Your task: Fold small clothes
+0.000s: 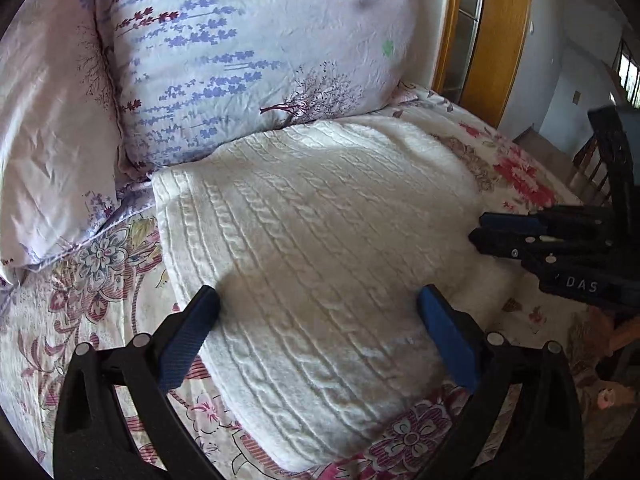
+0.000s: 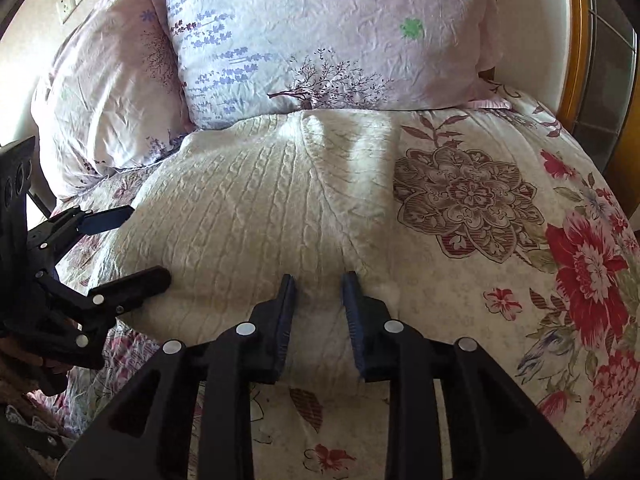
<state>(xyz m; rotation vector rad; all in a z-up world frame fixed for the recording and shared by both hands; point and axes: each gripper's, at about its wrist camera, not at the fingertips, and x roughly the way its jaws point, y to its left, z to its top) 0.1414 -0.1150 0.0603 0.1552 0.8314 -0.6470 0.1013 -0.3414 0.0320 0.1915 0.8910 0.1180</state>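
Fold looks laid. Cream knit garment (image 1: 320,264) flat on bedspread (image 2: 500,280), ahead of both grippers. My left gripper (image 1: 318,304) gapes wide, empty; right gripper (image 2: 319,280) narrowly parted, gripping nothing. Next, I judge: re-grip an edge.

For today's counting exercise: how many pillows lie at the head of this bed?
2: a flowered pillow behind the white knit garment, and a pink pillow to its left. Others may lie out of view.

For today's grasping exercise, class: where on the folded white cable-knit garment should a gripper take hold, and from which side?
Grip the white knit garment at its near edge, coming in low from the front, where the right gripper is. It lies flat on the floral bedspread, and the pillows block its far side.
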